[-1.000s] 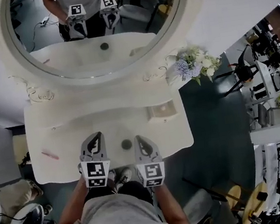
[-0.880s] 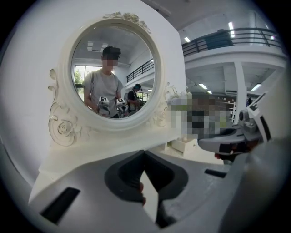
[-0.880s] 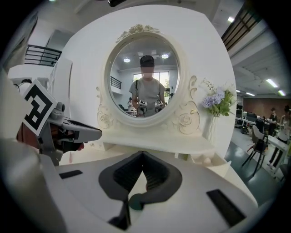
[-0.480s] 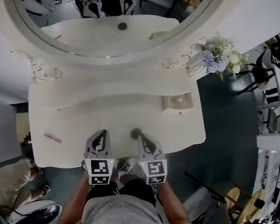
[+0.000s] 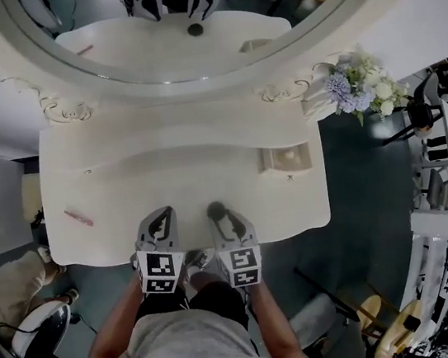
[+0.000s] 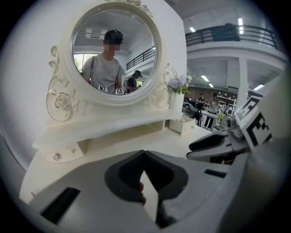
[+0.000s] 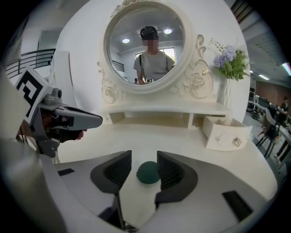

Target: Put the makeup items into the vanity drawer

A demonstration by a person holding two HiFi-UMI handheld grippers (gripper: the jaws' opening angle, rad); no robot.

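**Between the right jaws: a round item, not yet pinched**

Between the parted jaws of the right gripper [image 7: 143,159] a dark green round item [image 7: 148,173] sits on the vanity top [image 5: 165,174]. Neither pad looks to be touching it, so this gripper holds nothing yet. The item looks low and domed, so a squeeze that lands high on its curve could squirt it forward, away from the tips. A squeeze that is off-centre could shove it sideways instead. If the tips come down too steeply they may scrape the tabletop.

Ahead of that gripper and off to its right, the small drawer [image 7: 226,133] stands pulled out. It looks a narrow target. A low carry could knock the item against the drawer's front wall, or a late release could drop it beside the drawer.

Just to the right gripper's left, the left gripper [image 6: 144,154] has its tips closed together. A reddish speck shows at one pad edge, and I cannot tell what it is. The two grippers are close enough that a sideways swing might bump them. Well out to the left gripper's left lies a pink stick [image 5: 78,218], which could easily be forgotten.
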